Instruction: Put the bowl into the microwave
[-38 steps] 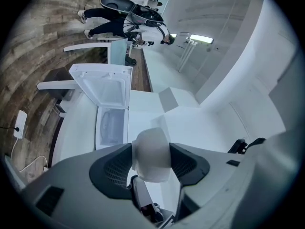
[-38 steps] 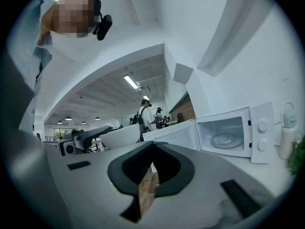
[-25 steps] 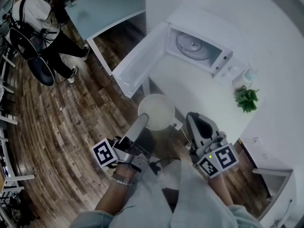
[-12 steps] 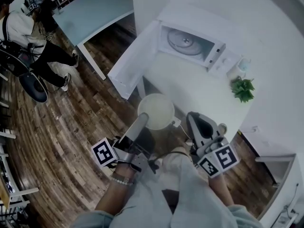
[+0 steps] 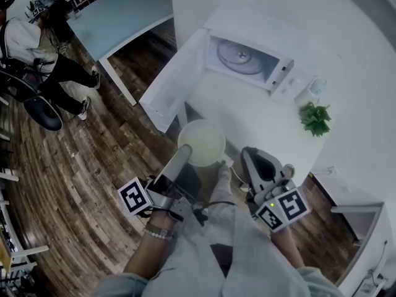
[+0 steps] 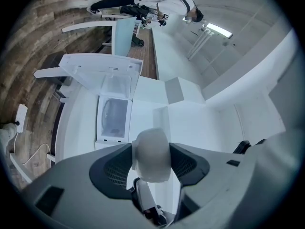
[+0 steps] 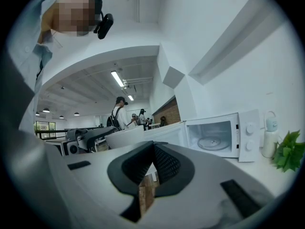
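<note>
Two tongs out front: left tongs (image 5: 184, 161) clamped on the rim of the pale bowl (image 5: 203, 142), right tongs (image 5: 250, 156) closed together on nothing, just to the bowl's right. Bowl held up at the near edge of the white counter (image 5: 266, 125), well apart from the microwave (image 5: 250, 60) at the far end — door (image 5: 168, 91) swung wide open to the left, glass turntable (image 5: 234, 52) showing inside. Small green plant (image 5: 316, 117) on the counter, right of the microwave.
</note>
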`<state>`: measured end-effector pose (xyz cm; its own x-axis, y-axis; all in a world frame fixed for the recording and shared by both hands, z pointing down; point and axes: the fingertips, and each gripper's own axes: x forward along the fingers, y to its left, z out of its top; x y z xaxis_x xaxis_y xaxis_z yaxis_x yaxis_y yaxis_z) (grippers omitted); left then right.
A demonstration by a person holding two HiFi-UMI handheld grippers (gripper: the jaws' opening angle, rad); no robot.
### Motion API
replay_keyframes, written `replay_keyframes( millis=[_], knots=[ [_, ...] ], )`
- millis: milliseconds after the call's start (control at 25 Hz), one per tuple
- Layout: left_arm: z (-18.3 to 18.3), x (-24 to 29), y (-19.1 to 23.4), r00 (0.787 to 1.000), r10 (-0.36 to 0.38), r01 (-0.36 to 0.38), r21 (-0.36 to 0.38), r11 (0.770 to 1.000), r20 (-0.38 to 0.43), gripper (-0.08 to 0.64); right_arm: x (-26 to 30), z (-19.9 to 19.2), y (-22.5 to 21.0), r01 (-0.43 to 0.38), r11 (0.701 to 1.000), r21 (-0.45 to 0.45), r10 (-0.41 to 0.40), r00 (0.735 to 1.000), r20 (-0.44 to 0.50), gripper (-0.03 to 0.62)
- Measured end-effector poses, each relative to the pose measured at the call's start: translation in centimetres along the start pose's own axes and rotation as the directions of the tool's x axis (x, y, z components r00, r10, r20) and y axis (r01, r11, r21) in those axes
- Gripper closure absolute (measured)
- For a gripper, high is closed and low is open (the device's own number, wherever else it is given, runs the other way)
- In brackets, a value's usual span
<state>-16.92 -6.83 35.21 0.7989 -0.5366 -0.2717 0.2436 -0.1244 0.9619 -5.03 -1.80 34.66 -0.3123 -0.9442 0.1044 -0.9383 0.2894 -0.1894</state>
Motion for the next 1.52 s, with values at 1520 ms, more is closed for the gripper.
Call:
replay_keyframes(
  millis=[1520],
  knots=[
    [2.3, 16.7, 4.7, 0.999, 0.019, -0.019, 0.004, 1.0, -0.038, 0.327, 6.9, 4.7, -13.4, 0.03, 0.998, -0.051, -0.028, 0.999, 0.042, 0.589]
  ],
)
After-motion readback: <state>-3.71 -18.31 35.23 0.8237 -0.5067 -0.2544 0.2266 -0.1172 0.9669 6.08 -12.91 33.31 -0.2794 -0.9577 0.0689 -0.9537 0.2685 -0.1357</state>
